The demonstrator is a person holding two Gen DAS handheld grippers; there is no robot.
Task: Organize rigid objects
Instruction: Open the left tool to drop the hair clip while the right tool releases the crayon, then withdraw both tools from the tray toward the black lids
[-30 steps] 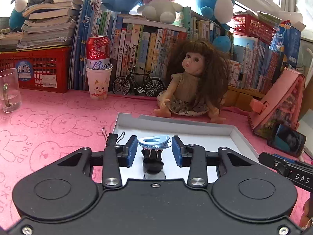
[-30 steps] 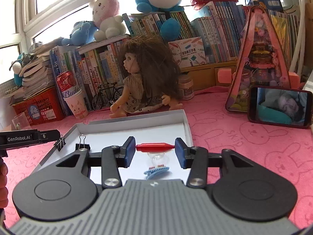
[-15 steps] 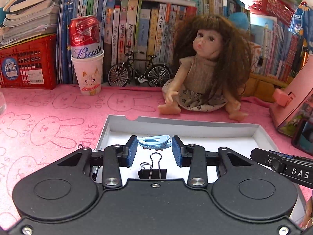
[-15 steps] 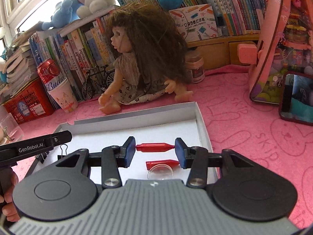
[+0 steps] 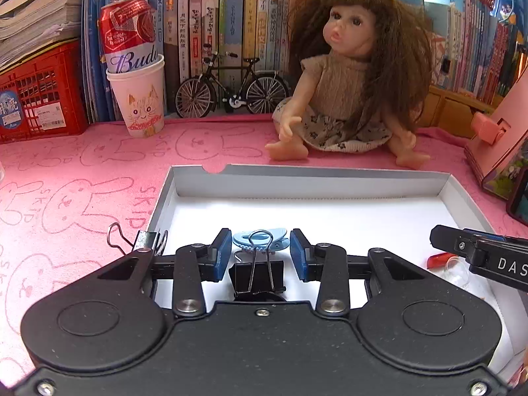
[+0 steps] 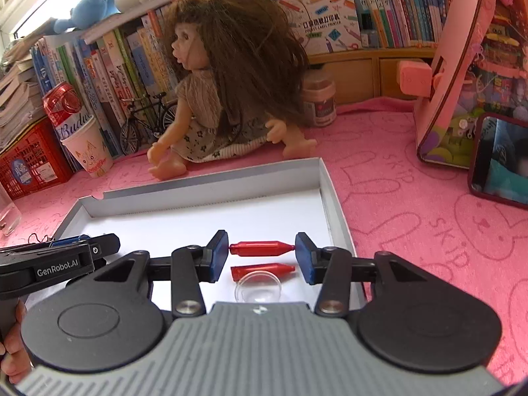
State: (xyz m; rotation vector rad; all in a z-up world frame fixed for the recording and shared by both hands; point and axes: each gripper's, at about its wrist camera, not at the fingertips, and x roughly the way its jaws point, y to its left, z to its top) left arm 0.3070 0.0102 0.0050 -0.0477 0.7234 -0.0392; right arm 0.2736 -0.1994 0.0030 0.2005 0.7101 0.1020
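On the left, the left gripper [image 5: 258,253] hangs low over the near-left part of the shallow white cardboard tray [image 5: 307,183]. Between its blue pads sits a pale blue plastic hair clip [image 5: 260,238], long axis running pad to pad; narrow gaps show at both ends, so I cannot tell whether the jaws pinch it or have let go. A black metal binder clip [image 5: 257,272] stands just nearer the camera, handles up.

To the right, the right gripper [image 6: 261,254] is clamped on a red plastic crayon-shaped piece [image 6: 261,249], held endwise. A matching second red piece [image 6: 262,271] lies parallel just below it on the tray floor, beside a clear round plastic dish [image 6: 259,289]; the right hand is nearest that spot, so lowering straight down looks like the placement
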